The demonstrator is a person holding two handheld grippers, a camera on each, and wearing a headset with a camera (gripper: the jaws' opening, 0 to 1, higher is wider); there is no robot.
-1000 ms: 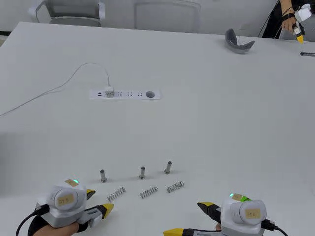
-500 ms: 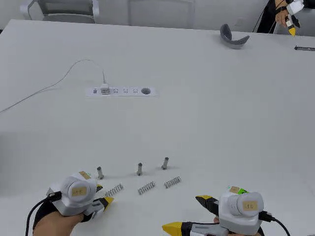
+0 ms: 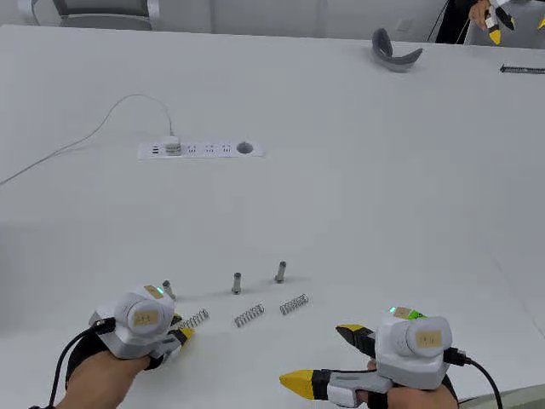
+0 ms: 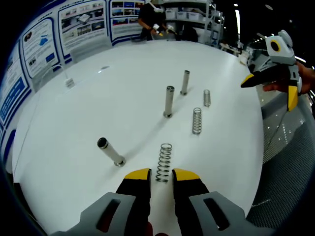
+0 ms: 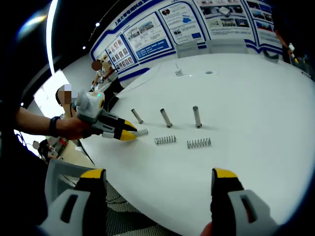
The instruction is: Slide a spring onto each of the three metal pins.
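Lower centre, left gripper view: the nearest spring [image 4: 163, 162] is lying flat, its end between the left gripper [image 4: 161, 175]'s narrowly parted, ungripping tips. Three pins [image 4: 169, 101] are standing beyond. Lower right, head view: the right gripper [image 3: 321, 358] is gaping wide, empty.

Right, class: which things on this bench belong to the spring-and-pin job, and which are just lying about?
Job: left pin, middle pin, right pin; left spring, middle spring, right spring; left gripper, right gripper.
Lying about: power strip, grey curved piece at the far edge.
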